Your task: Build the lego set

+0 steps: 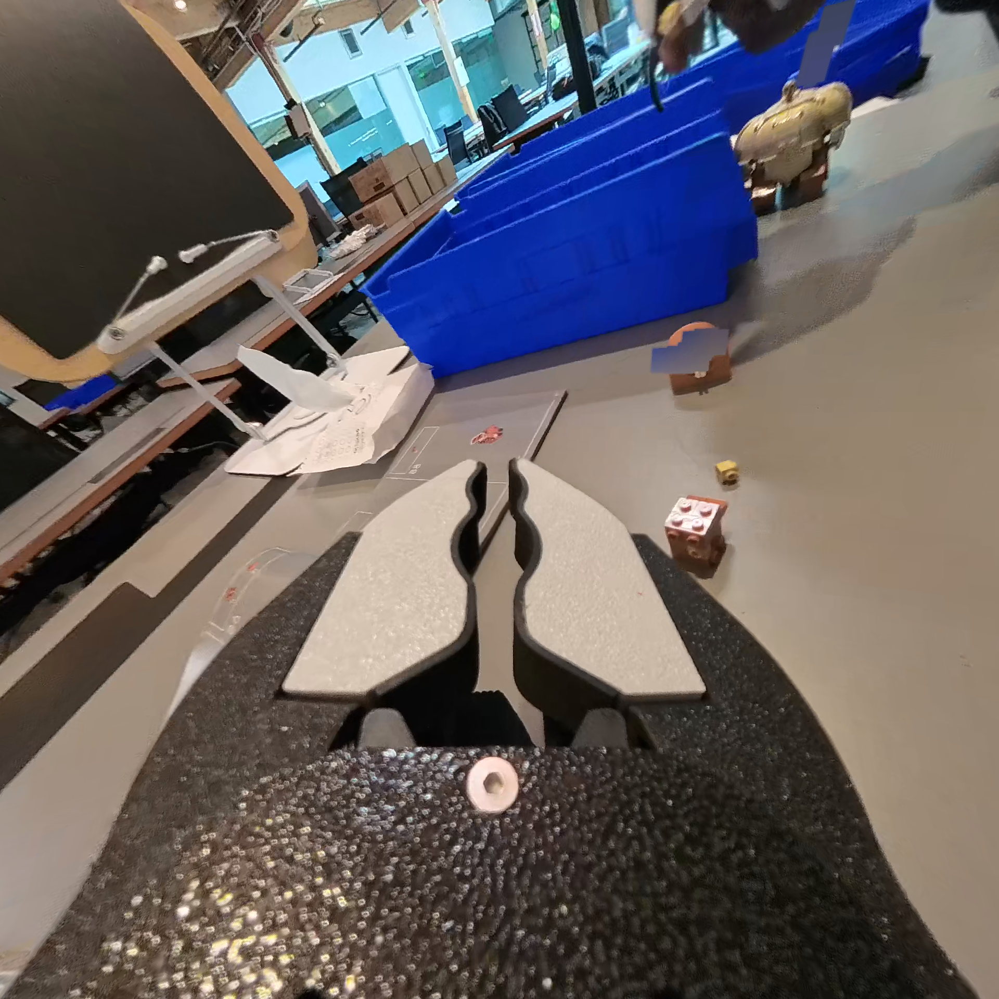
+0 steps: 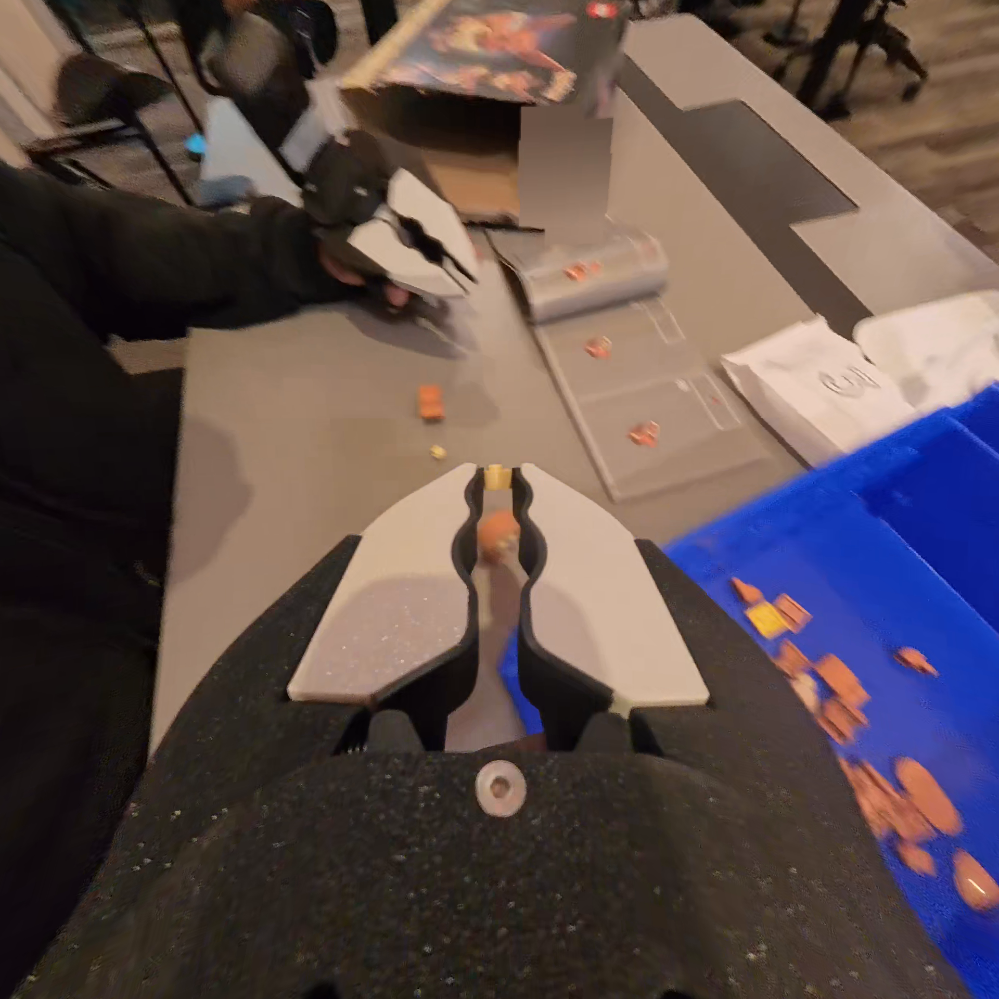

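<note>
So, the right tool is pinching a tiny tan plastic brick piece right at its fingertips, both pads pressed against its sides, and it's hanging above the grey tabletop, just beside the near corner of the blue plastic bin. That bin has a pile of reddish-brown brick pieces in it. Below the held piece, seen through the gap in the fingers, sits a blurry round orange-brown piece on the tabletop.

The left tool is tilted and low over the tabletop, well away from the bin, fingers only a narrow slit apart with nothing between them. From the right wrist view you can see it gripped by a hand coming out of a black sleeve, reaching across from the person's side.

Near the left tool: a reddish-brown studded brick block just to its right, a small yellow brick piece a bit closer to the bin, and a flat grey instruction sheet ahead of the tips. A tan and brown built brick figure stands beside the bin. A torn white paper bag lies against the bin's left end. The bag and sheet carry print, but it's too blurry to make out.
</note>
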{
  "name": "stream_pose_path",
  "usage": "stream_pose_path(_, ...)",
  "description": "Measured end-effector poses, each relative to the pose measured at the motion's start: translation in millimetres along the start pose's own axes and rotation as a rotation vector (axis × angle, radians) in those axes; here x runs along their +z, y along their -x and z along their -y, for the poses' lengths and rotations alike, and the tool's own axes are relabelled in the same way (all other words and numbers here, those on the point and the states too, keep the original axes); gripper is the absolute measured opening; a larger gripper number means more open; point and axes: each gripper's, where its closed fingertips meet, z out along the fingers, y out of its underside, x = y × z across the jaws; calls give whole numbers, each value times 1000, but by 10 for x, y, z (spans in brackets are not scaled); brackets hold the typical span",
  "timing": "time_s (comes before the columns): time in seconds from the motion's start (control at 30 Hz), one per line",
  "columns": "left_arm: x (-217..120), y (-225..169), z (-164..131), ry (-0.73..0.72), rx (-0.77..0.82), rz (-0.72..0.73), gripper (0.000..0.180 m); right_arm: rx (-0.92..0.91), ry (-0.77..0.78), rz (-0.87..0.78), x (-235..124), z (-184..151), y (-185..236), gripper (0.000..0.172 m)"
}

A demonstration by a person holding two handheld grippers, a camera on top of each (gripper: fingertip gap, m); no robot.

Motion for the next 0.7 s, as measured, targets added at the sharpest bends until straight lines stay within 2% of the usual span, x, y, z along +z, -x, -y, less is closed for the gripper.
stream_pose_path(0.07, -16, -56, 18, -2, -42, -48, 7, -16, -25, 47, 145, 99, 318, 10)
stream_pose_path(0.17, -39, -167, 42, 2, -106, -131, 7, -18, -6, 86, 533, 75, 650, 10)
stream_pose_path(0.3, -77, -335, 69, 12, -150, -233, 7, 20, 114, 69, 1155, -312, 766, 10)
stream_pose_path(0.37, -86, -382, 56, 26, -146, -255, 8, 15, 177, 34, 1334, -505, 756, 10)
stream_pose_path(0.5, -71, -419, 26, 52, -143, -278, 8, -47, 217, -50, 1417, -653, 644, 10)
stream_pose_path(0.7, -42, -444, -17, 89, -165, -309, 8, -50, 223, -66, 1460, -770, 581, 10)
